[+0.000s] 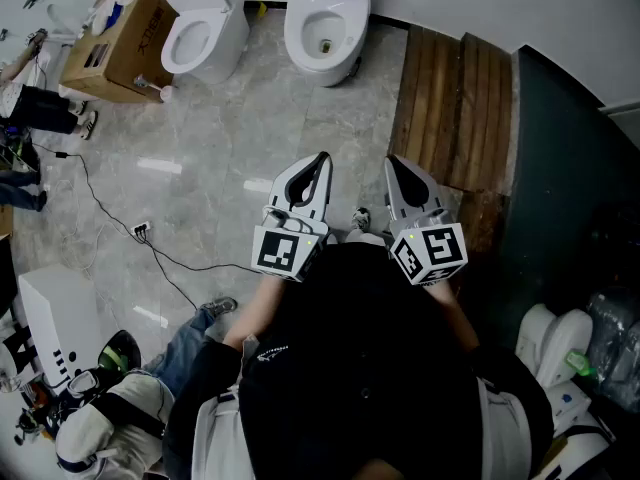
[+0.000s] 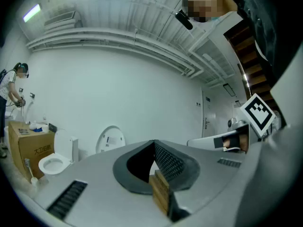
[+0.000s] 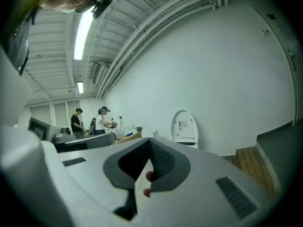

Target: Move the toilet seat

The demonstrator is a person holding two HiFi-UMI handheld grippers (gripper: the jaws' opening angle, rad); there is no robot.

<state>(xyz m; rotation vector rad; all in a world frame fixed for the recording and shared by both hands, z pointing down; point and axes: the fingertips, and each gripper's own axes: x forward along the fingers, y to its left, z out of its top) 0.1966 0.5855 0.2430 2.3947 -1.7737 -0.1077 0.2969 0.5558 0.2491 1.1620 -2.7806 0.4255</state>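
Two white toilets stand against the far wall. The right toilet [image 1: 325,16] has its lid raised [image 3: 184,126] [image 2: 111,140] and its bowl open. The left toilet [image 1: 200,28] [image 2: 54,162] also has its lid up. Both grippers are held close to the person's body, well short of the toilets. My left gripper [image 1: 321,157] [image 2: 154,143] points toward them, jaws shut with nothing between them. My right gripper [image 1: 391,161] [image 3: 150,143] sits beside it, likewise shut and empty. Its marker cube [image 2: 258,111] shows in the left gripper view.
A cardboard box [image 1: 115,38] and a toilet brush [image 1: 155,88] stand left of the toilets. A wooden platform [image 1: 455,108] lies to the right, with a dark wall beyond it. A cable [image 1: 120,218] crosses the marble floor. People [image 3: 102,119] stand at the far left; more white fixtures [image 1: 555,343] sit at the right.
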